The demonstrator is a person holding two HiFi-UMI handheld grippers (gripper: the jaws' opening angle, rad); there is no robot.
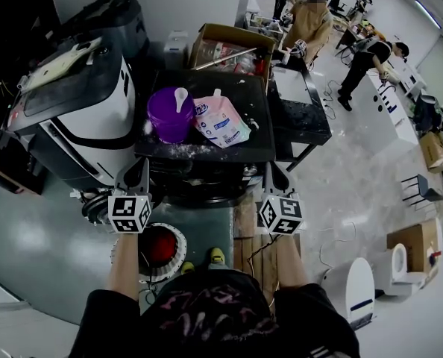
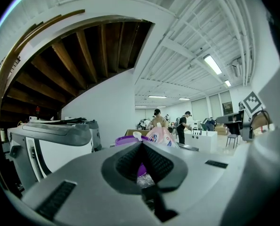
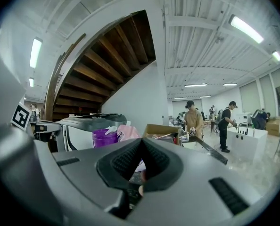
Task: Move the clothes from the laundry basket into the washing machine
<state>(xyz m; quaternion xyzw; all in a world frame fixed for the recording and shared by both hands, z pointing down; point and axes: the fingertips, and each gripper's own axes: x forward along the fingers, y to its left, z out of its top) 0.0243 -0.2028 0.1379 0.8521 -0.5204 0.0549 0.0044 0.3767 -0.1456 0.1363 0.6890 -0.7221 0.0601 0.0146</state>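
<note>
Left gripper (image 2: 141, 144) and right gripper (image 3: 141, 142) are both closed and empty, side by side before the black bench (image 1: 206, 151).
Each gripper has its jaws pressed together with nothing between them. The red clothes (image 1: 159, 248) lie in the round white laundry basket (image 1: 180, 239) on the floor, below the left gripper. On the bench stand a purple plastic tub (image 1: 169, 114) and a pink detergent pouch (image 1: 220, 121); a white and black machine (image 1: 80, 125) is at its left.

left tool (image 1: 138, 170), right tool (image 1: 273, 171) side by side (apart), near purple tub (image 1: 169, 115)
</note>
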